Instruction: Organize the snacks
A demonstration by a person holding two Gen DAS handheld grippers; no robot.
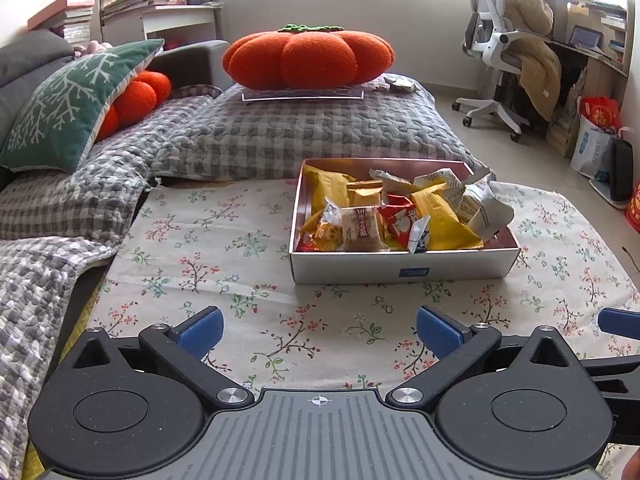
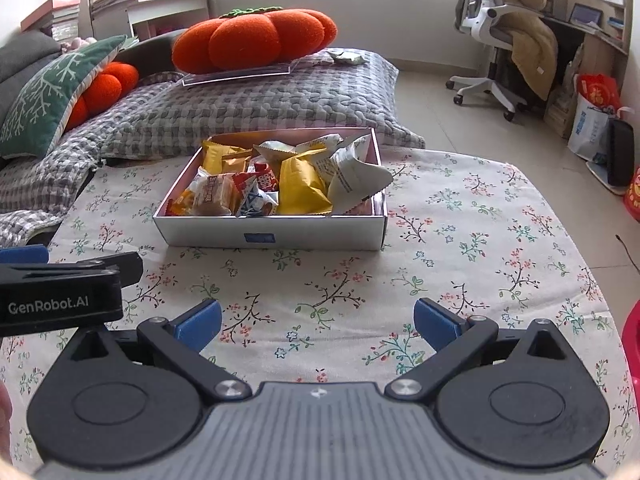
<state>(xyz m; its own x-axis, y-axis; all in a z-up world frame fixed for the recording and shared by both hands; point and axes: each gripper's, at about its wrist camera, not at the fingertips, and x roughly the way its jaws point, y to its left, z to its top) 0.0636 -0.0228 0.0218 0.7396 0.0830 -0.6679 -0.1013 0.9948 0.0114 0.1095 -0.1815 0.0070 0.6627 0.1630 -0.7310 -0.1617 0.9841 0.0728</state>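
Floral-print cloth table cover (image 1: 240, 248) filling lower frame, shallow white cardboard box (image 1: 400, 270) right of centre holding packaged snacks (image 1: 400, 216), left gripper (image 1: 320, 330) bottom centre, fingers wide apart, empty, right gripper (image 2: 318, 326) likewise spread, nothing between.

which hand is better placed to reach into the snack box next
Probably the right tool: the snack box sits nearly straight ahead of it, while it lies off to the right of the left tool. Both are open and empty.
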